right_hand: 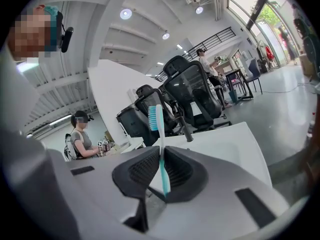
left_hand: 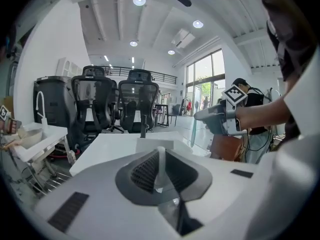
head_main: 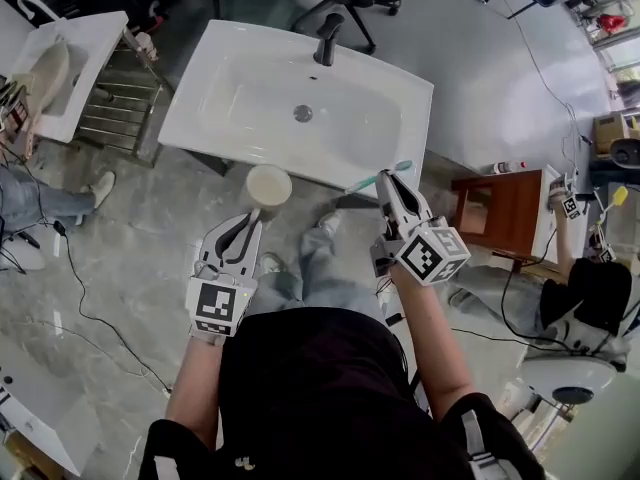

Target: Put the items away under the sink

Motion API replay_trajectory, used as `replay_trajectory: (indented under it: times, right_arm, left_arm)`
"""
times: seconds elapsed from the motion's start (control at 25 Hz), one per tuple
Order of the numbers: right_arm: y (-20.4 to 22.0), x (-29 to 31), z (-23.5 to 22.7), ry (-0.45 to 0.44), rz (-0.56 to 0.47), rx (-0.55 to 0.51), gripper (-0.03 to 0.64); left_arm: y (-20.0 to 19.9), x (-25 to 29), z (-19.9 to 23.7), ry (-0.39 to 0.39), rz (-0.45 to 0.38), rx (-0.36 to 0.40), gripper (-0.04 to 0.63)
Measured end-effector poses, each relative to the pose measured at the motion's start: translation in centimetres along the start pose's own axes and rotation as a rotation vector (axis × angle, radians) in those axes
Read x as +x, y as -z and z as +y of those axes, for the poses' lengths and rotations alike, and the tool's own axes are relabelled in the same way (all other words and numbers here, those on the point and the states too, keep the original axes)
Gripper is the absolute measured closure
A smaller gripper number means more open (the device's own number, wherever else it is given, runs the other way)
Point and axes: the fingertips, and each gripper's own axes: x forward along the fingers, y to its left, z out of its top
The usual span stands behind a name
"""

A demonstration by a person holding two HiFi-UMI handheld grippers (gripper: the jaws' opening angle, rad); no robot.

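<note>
Closest to us, our left gripper [head_main: 252,218] is clamped on the thin wall of a cream cup [head_main: 268,186]. Its own view shows only a pale upright sliver of that wall pinched between ribbed dark pads. The head view alone gives the cup's round open mouth, held just in front of the sink's [head_main: 250,83] front edge. Our right gripper [head_main: 392,182] is closed tight on a toothbrush [head_main: 378,179]. From above it is a slim teal stick lying over the sink's front right corner. The right gripper view shows it standing upright, teal low on the handle, white higher up, with blue bristles at the top. The sink is a glossy white rectangle with a rounded basin and a round metal drain, and a black faucet [head_main: 328,38] stands at its back edge. Beyond it both gripper views show black mesh chairs [left_hand: 140,99], which the head view cuts off at its top edge. Right of the sink sits a brown wooden cabinet [head_main: 505,213], seen whole only from above.
</note>
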Motion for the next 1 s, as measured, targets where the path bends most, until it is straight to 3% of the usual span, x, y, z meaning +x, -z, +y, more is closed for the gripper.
replay_trajectory:
  times: [0.44,0.72,1.0]
  right_arm:
    - [4.7,0.3,4.7,-0.147,0.151,-0.116,0.568]
    - [10.6,1.6,4.9,-0.289,0.278,-0.222,0.568]
    - [17.7,1.7,3.7,-0.356,0.357,-0.268,0.568]
  left_arm:
    - [7.6,-3.6,0.3,-0.134,-0.004,-0.139,0.54]
    - [13.5,-1.7,-0.7,-0.214,-0.017,-0.151,0.54]
    - [19.3,1.5,-2.1,-0.239,-0.025,-0.16,0.54]
